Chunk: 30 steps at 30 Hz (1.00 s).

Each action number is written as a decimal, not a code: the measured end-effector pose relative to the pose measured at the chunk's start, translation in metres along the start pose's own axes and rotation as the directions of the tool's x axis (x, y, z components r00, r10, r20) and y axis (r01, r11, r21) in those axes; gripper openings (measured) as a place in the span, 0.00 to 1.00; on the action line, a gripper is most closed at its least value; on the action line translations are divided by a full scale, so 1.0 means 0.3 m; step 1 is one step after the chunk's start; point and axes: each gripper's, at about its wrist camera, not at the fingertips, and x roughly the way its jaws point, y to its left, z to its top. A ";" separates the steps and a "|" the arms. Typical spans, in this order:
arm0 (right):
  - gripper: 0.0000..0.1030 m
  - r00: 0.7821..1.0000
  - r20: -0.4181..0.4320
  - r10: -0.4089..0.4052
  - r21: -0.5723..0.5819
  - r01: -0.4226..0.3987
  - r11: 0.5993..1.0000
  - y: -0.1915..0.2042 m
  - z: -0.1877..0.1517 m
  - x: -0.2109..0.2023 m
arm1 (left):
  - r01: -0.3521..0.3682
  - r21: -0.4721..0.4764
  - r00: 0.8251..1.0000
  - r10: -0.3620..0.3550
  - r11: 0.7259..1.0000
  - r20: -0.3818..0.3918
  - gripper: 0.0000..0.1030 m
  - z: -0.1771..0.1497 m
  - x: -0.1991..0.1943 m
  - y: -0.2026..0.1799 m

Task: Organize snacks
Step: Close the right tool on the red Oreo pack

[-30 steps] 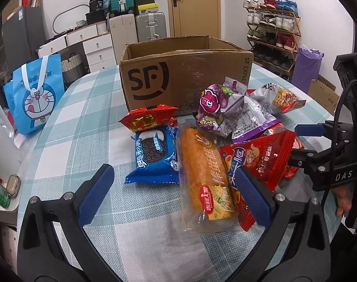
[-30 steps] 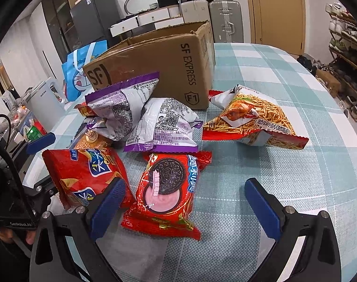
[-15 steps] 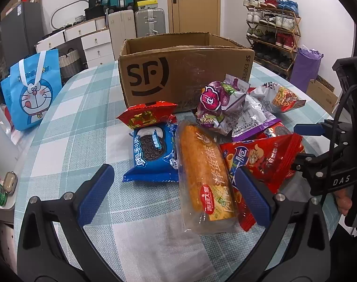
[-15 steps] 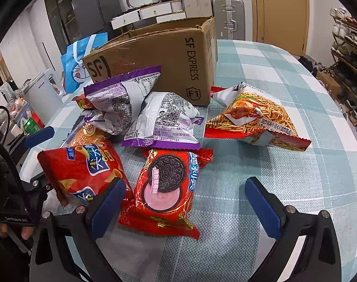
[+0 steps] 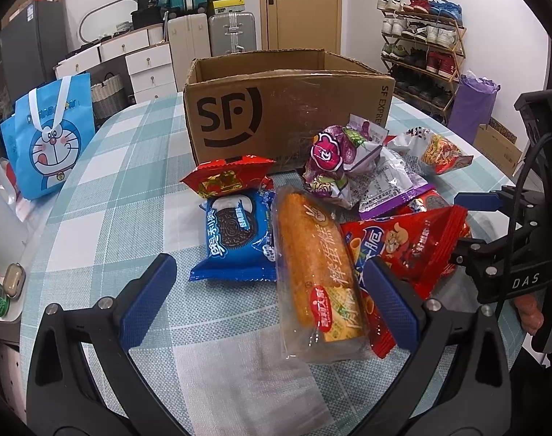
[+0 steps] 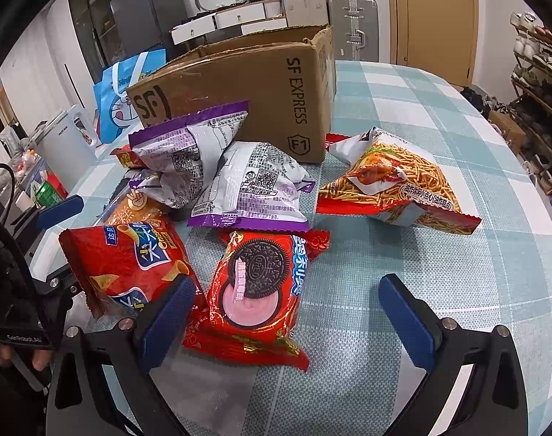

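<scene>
Left gripper [image 5: 272, 298] spread wide, nothing held; hovers low over the near edge of the snack pile, lower centre of the left wrist view. Right gripper [image 6: 286, 316] likewise spread and empty, lower centre of the right wrist view.

Between the left fingers: clear-wrapped cake roll [image 5: 314, 272], lying lengthwise, its near end closest to the right-hand pad. Blue Oreo pack [image 5: 237, 239] touching it on the left side of frame; small red packet [image 5: 226, 180] just behind that. Red chip bag [image 5: 406, 245] overlapping the roll at right.

Between the right fingers: red Oreo pack [image 6: 257, 290], flat on the checked tablecloth [image 6: 439, 254]. Two purple-edged bags [image 6: 217, 167] piled behind it; shrimp-stick bag [image 6: 395, 185] apart at centre right.

SF Express carton [image 5: 286, 109], top open, upper centre behind all the snacks; contents not visible.

Step judged: approach, before any pick. No snack seen in the carton yet.

Next move, likely: descend, straddle one pack across its short width, close, lift clear of overlapping neighbours, carry to the carton. Slippery film wrappers; overlap at the cake roll may drag the chip bag along.
</scene>
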 end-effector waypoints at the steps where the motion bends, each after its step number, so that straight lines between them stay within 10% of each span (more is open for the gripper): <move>1: 0.99 1.000 0.002 -0.005 0.001 0.005 1.000 0.001 0.000 -0.001 | 0.001 -0.001 1.000 -0.001 1.000 -0.001 0.99 0.000 0.001 0.001; 9: 0.80 0.999 0.017 -0.048 -0.024 0.048 0.999 0.014 -0.006 -0.009 | -0.001 0.006 1.000 0.001 1.000 -0.001 0.99 0.000 0.002 0.002; 15: 0.48 0.999 0.034 -0.040 -0.127 0.044 0.991 0.071 -0.026 -0.018 | -0.001 0.008 1.000 0.001 1.000 0.000 0.99 -0.002 0.002 -0.003; 30: 0.44 0.992 0.121 0.034 -0.101 -0.022 0.995 0.046 -0.034 -0.094 | 0.004 0.036 1.000 -0.004 0.999 0.009 0.99 -0.004 -0.006 -0.023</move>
